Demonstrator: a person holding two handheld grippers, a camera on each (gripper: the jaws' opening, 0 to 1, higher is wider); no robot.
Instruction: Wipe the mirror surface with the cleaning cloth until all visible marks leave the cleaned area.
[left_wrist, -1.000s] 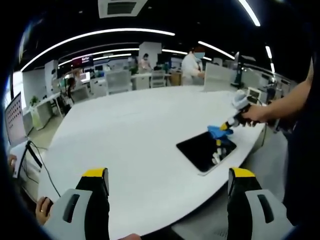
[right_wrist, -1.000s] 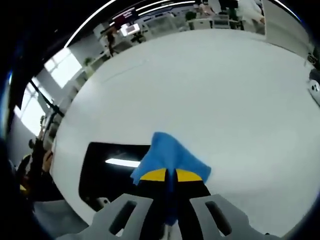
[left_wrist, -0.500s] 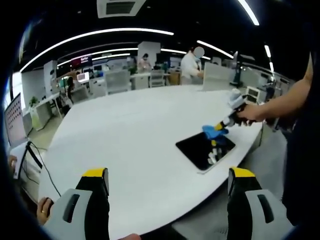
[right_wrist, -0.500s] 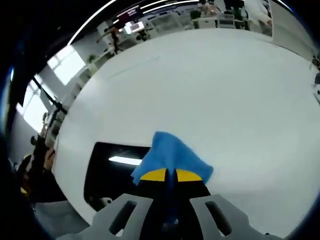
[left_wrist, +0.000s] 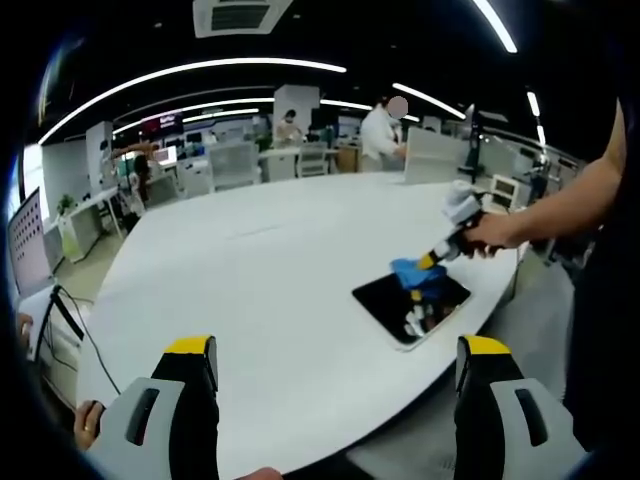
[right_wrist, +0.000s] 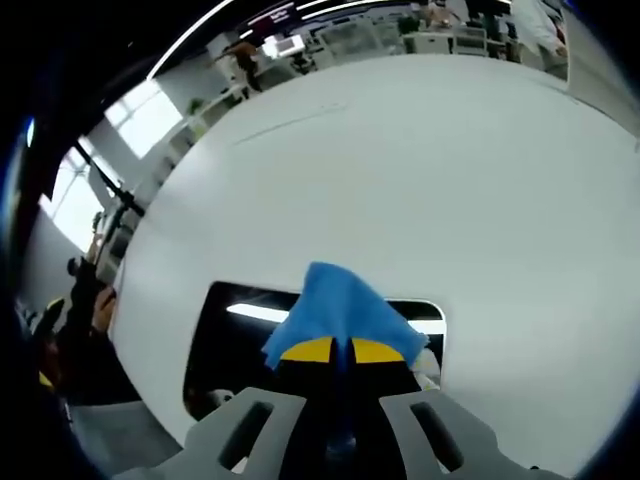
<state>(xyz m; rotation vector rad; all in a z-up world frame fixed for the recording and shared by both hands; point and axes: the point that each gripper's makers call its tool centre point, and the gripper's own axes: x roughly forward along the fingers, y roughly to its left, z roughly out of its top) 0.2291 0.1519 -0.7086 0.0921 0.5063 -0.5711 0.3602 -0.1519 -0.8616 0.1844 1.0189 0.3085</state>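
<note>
The jaws of the left gripper stand wide apart with nothing between them, held back off the near edge of the white worktop, well apart from the work. Over toward the worktop's right edge lies the mirror, a dark rounded slab flat on the surface, and the person's hand brings the right gripper down onto it from the right. Its jaws are pinched together on the blue cleaning cloth, which fans out ahead of the yellow tips.

In the right gripper view the mirror lies directly under and ahead of the cloth, its long axis running crosswise to the jaws, with more dark glass stretching off to the left than to the right. So the right hand is plainly the nearer one, and the coming stroke probably wants to run leftward along that long axis (marks on the glass are too small to make out here, only reflections).
</note>
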